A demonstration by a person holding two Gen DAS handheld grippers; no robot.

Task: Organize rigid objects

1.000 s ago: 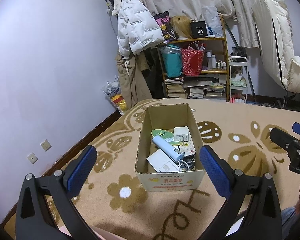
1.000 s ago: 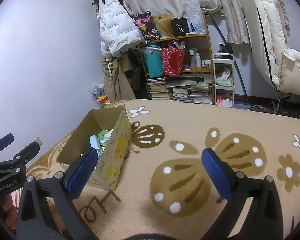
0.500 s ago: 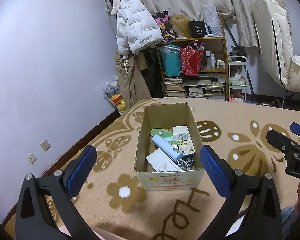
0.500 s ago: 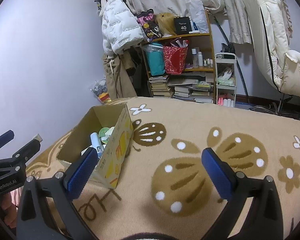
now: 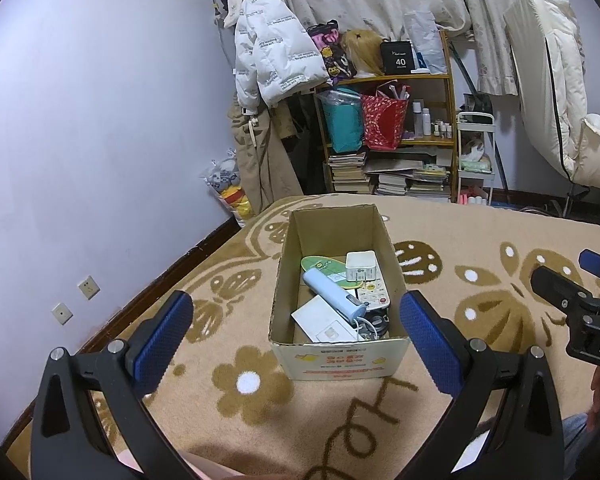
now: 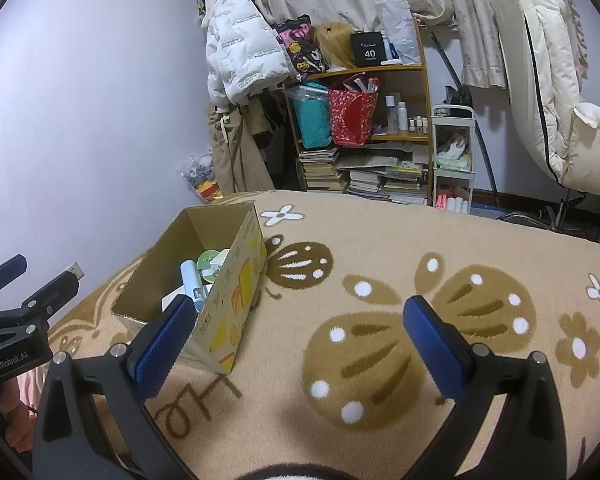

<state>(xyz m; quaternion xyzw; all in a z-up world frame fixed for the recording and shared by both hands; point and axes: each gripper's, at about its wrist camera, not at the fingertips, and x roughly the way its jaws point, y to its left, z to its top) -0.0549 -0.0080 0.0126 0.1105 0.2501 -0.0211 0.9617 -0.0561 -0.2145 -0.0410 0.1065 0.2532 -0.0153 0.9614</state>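
An open cardboard box (image 5: pixel 336 356) stands on the tan patterned blanket (image 5: pixel 480 240). Inside lie a light blue cylinder (image 5: pixel 332 292), a white square adapter (image 5: pixel 361 266), a green oval item (image 5: pixel 320 264), a white remote (image 5: pixel 374 294) and a white flat box (image 5: pixel 324 322). My left gripper (image 5: pixel 296 338) is open and empty, held in front of the box's near wall. My right gripper (image 6: pixel 300 344) is open and empty above the blanket, right of the box (image 6: pixel 236 280), and shows at the right edge of the left wrist view (image 5: pixel 580 300).
A shelf (image 5: pixel 392 136) of books, bags and bottles stands beyond the bed. A white puffer jacket (image 5: pixel 272 60) hangs at the wall. A cream chair (image 5: pixel 560 100) is at the right. The purple wall (image 5: pixel 80 160) runs along the bed's left side.
Both grippers have drifted slightly; the box sits a little further right and up in the right wrist view. Both stay open and empty.
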